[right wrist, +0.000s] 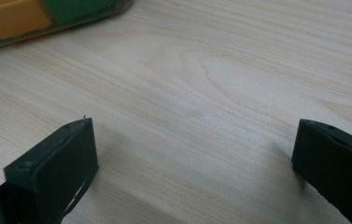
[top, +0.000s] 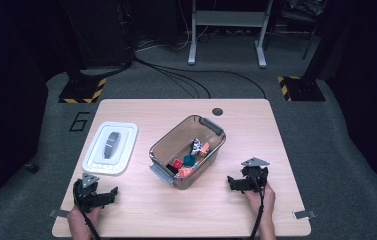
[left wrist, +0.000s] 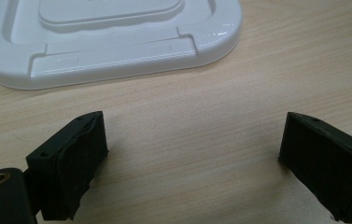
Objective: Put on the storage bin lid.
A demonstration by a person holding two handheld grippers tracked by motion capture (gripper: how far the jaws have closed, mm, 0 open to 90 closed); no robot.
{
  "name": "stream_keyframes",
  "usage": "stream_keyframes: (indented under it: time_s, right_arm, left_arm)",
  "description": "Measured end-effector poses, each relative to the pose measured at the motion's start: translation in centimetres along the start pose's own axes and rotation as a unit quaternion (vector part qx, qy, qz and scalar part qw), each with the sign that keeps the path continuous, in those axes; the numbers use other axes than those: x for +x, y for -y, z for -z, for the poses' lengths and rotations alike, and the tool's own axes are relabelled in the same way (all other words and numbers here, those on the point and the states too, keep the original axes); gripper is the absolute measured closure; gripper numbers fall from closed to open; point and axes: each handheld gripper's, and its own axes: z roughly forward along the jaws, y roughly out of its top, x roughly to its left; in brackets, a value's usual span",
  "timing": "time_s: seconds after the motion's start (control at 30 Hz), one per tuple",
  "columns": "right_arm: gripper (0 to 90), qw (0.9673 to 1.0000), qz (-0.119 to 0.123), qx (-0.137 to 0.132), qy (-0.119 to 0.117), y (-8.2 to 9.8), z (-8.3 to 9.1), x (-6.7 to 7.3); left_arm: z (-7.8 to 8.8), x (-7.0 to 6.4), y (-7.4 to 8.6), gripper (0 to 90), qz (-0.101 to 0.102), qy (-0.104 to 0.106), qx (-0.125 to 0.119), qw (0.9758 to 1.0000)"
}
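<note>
A clear grey plastic box [top: 215, 131] with small coloured toys inside stands in the middle of the wooden table [top: 141, 115]. Its white lid [top: 111, 147] lies flat to the left of it. My left gripper [top: 107, 194] rests low at the table's front left, just below the lid, open with nothing between its jaws; in the left gripper view [left wrist: 192, 144] the lid [left wrist: 113, 46] lies right ahead. My right gripper [top: 235, 183] sits at the front right, beside the box's near corner, open and empty over bare wood [right wrist: 194, 149]. The box's bottom edge [right wrist: 47, 25] shows at the upper left there.
A dark round grommet [top: 217, 111] sits near the table's far edge. Metal clips [top: 303, 214] hold the front corners. Beyond the table lie floor cables, a grey stand's legs [top: 226, 45] and yellow-black striped bases [top: 82, 92].
</note>
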Motion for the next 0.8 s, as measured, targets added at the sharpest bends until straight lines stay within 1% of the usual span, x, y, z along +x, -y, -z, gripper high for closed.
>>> stream_keyframes:
  time_s: [0.07, 0.27, 0.3, 0.33, 0.37, 0.4, 0.47, 0.5, 0.53, 0.57, 0.6, 0.63, 0.67, 0.7, 0.73, 0.77, 0.8]
  right_arm:
    - [0.0, 1.0, -0.003, 0.001, 0.002, 0.0, 0.0, 0.0]
    - [0.0, 1.0, 0.001, 0.0, -0.001, -0.1, -0.1, -0.1]
    - [0.0, 0.9999, 0.007, 0.001, -0.007, 0.0, 0.0, -0.3]
    - [0.0, 0.9998, 0.013, 0.001, -0.012, 0.1, 0.1, -0.4]
    - [0.0, 0.9999, 0.011, 0.001, -0.011, 0.1, 0.1, -0.4]
    - [0.0, 0.9999, 0.009, 0.0, -0.009, 0.2, 0.2, -0.4]
    - [0.0, 0.9997, 0.017, 0.001, -0.017, 0.2, 0.2, -0.6]
    - [0.0, 0.9997, 0.017, 0.001, -0.017, 0.2, 0.2, -0.6]
    - [0.0, 0.9996, 0.02, 0.002, -0.021, 0.3, 0.3, -0.7]
    - [0.0, 0.9994, 0.028, 0.004, -0.022, 0.3, 0.3, -0.8]
    - [0.0, 0.9994, 0.025, 0.003, -0.022, 0.3, 0.3, -0.7]
    - [0.0, 0.9994, 0.025, 0.003, -0.022, 0.3, 0.3, -0.7]
    - [0.0, 0.999, 0.033, 0.004, -0.031, 0.2, 0.3, -0.9]
    - [0.0, 0.999, 0.033, 0.004, -0.031, 0.2, 0.3, -0.9]
    - [0.0, 0.9983, 0.041, 0.004, -0.04, 0.1, 0.2, -1.2]
    - [0.0, 0.9983, 0.041, 0.004, -0.04, 0.1, 0.2, -1.2]
    - [0.0, 0.998, 0.045, 0.005, -0.043, 0.1, 0.2, -1.3]
  left_arm:
    - [0.0, 0.0, 0.0, 7.4, 0.0, 0.0, 0.0, 1.0]
    - [0.0, 0.0, 0.0, 7.4, 0.0, 0.0, -0.001, 1.0]
    - [0.1, 0.1, 0.0, 7.4, -0.007, 0.003, 0.002, 1.0]
    - [0.1, 0.1, 0.1, 6.7, -0.008, 0.007, -0.001, 0.9999]
    - [0.1, 0.1, 0.1, 5.2, -0.012, 0.01, 0.006, 0.9999]
    - [0.1, 0.1, 0.1, 3.2, -0.012, 0.01, 0.006, 0.9999]
    - [0.0, 0.0, 0.0, 2.1, -0.014, 0.011, 0.01, 0.9998]
    - [0.0, 0.0, -0.2, 2.1, -0.017, 0.017, 0.018, 0.9996]
    - [0.0, 0.0, -0.3, 2.0, -0.015, 0.017, 0.019, 0.9996]
    - [0.0, 0.1, -0.6, 2.0, -0.015, 0.023, 0.02, 0.9994]
    - [0.1, 0.4, -1.1, 1.9, -0.007, 0.031, 0.018, 0.9993]
    - [0.1, 0.4, -1.1, 1.7, -0.007, 0.031, 0.018, 0.9993]
    - [0.2, 0.6, -1.5, 1.6, -0.007, 0.033, 0.021, 0.9992]
    - [0.1, 0.7, -1.8, 1.6, -0.001, 0.035, 0.012, 0.9993]
    - [0.2, 0.8, -2.2, 1.6, -0.004, 0.035, 0.012, 0.9993]
    - [0.2, 0.9, -2.5, 1.6, -0.004, 0.034, 0.011, 0.9994]
    - [0.0, 1.1, -3.3, 1.8, -0.002, 0.034, 0.009, 0.9994]
